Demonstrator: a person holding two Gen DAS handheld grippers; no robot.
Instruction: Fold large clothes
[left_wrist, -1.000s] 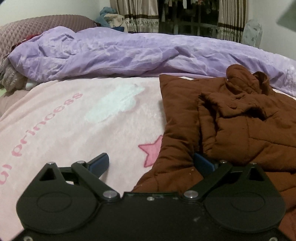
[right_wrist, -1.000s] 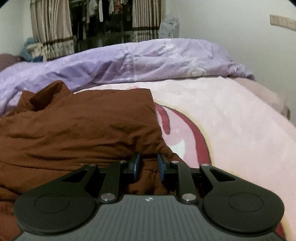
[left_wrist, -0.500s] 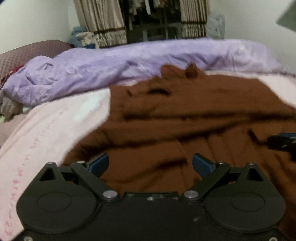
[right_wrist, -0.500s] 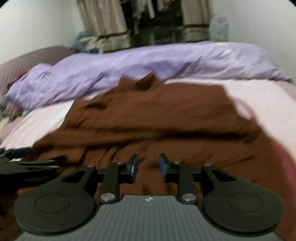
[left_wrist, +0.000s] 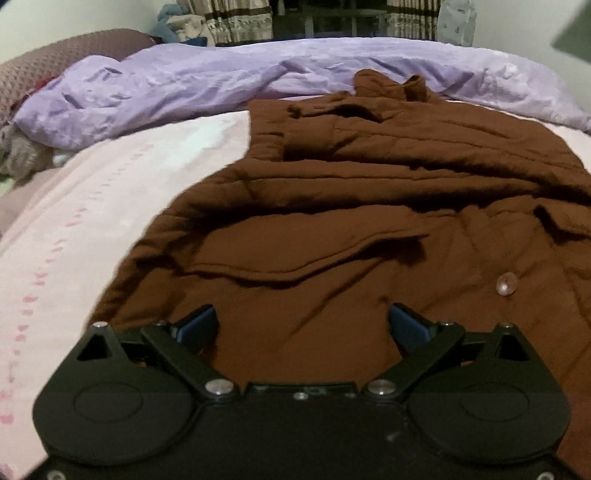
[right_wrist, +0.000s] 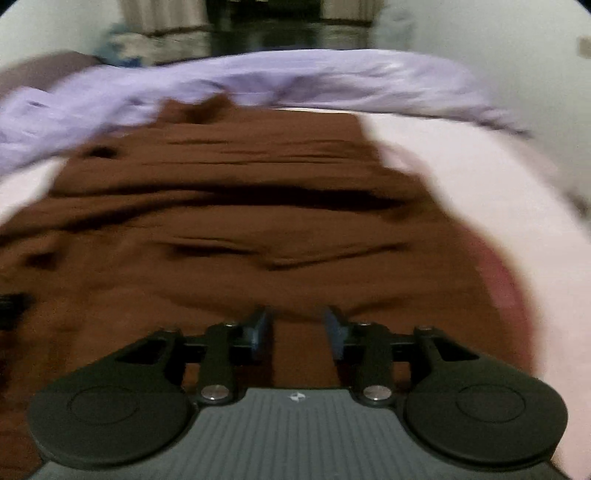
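Pillow (left_wrist: 55, 59): far left, mauve, against the wall.

Duvet (left_wrist: 229, 81): lilac, bunched along the far side of the bed from left to right; it marks the far limit of working room.

Blanket (left_wrist: 85, 221): pink, covers the bed. A broad bare strip lies left of the coat, a narrower one right of it (right_wrist: 480, 206).

Coat (left_wrist: 351, 229): brown, quilted, one pale button (left_wrist: 506, 285) near its right side. A second ago it lay bunched, half its width heaped over the other. Now it spreads wide across the middle of the bed, collar (left_wrist: 391, 86) far and touching the duvet, hem near. Judgement: opening out is done; wrinkles and a loose flap remain across the middle, so smoothing or the first fold comes next.

Left gripper (left_wrist: 303, 325): jaws wide apart, nothing held; coat cloth lies below the gap, pads clear of it.

Right gripper (right_wrist: 297, 330): jaws have just been opening, now partly apart; brown cloth shows between them but the pads do not press on it. Right view is blurred.

Edges: the coat's left edge runs diagonally from near left to far centre; its right edge curves down by the pink blanket. Room for a sideways fold is ample on the left, tighter on the right and far.
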